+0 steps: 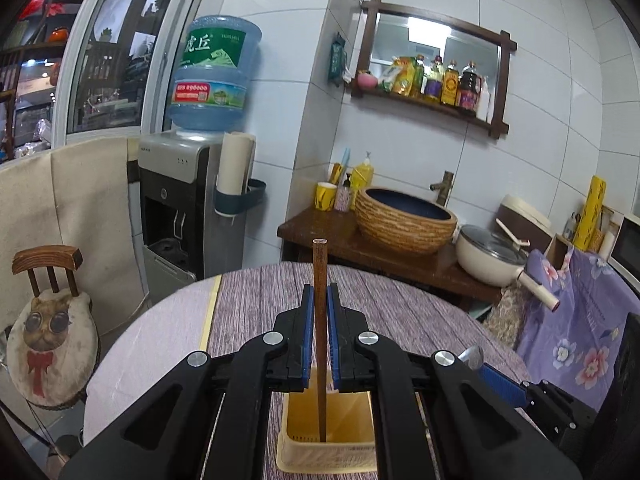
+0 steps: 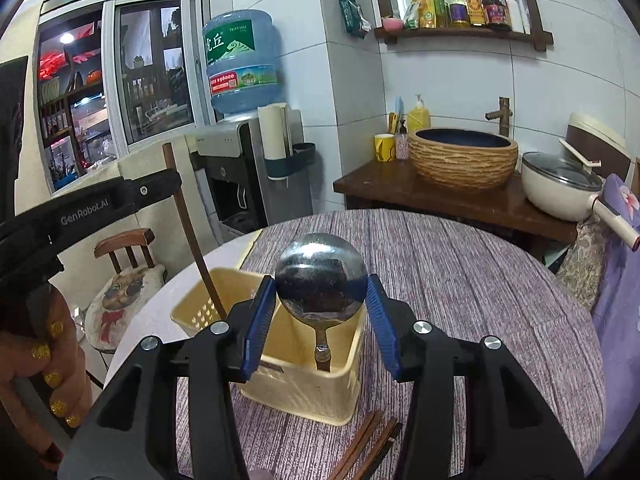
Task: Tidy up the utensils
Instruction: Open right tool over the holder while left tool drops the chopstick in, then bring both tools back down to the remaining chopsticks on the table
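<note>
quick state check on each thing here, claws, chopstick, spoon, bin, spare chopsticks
left claw: shut on chopstick
chopstick: upright, lower end in the bin
right claw: shut on spoon
spoon: bowl up, handle in the bin
bin: upright on table
spare chopsticks: flat on table

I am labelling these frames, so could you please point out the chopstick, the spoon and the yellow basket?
chopstick [image 1: 321, 320]: left wrist view, mid shaft.
spoon [image 2: 321, 276]: right wrist view, bowl centre.
yellow basket [image 2: 296, 392]: right wrist view, front wall.

L claw clamped tight; R claw half-spread, gripping; both tilted down.
</note>
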### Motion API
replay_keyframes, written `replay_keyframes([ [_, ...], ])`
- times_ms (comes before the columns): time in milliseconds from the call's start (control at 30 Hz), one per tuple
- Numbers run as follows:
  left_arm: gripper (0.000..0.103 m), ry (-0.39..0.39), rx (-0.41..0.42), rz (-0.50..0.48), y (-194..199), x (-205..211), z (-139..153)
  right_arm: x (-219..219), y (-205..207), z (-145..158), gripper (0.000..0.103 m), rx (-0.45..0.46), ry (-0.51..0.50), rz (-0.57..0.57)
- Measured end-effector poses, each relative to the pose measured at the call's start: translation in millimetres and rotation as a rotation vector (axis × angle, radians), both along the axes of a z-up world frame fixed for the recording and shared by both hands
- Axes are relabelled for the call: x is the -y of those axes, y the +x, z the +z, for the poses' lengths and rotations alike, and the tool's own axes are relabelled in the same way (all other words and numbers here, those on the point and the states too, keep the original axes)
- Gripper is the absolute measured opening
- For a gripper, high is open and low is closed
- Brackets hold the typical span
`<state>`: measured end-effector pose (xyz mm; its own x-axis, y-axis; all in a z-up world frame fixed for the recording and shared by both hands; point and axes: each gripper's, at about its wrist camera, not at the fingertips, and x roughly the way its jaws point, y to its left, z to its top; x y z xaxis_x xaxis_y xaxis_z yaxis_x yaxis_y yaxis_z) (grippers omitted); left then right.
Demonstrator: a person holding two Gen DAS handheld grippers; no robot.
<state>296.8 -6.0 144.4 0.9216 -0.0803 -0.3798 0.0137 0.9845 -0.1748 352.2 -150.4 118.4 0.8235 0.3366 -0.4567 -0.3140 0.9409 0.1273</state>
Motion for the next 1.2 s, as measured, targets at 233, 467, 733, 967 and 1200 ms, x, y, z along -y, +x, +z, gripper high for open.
replay_keyframes([
  [233, 0.008, 0.039, -0.020, -0.005, -3, 2, -18, -3, -8, -10, 0.047, 0.027, -0.028, 0.007],
  [467, 0.008, 0.030, -0.020, -0.026, -9, -2, -11, -1, -14, -9, 0.064, 0.057, -0.007, 0.011],
  [733, 0.062, -0.008, 0.000, -0.051, -49, -14, -14, 10, -51, -2, 0.075, 0.123, -0.003, -0.003],
  [967, 0.082, 0.002, -0.101, -0.042, -80, -19, -42, 21, -100, -8, 0.080, 0.138, -0.048, -0.069],
  [1200, 0.083, 0.058, -0.210, -0.010, -110, -26, -87, 37, -118, -47, 0.080, -0.018, -0.085, -0.129],
])
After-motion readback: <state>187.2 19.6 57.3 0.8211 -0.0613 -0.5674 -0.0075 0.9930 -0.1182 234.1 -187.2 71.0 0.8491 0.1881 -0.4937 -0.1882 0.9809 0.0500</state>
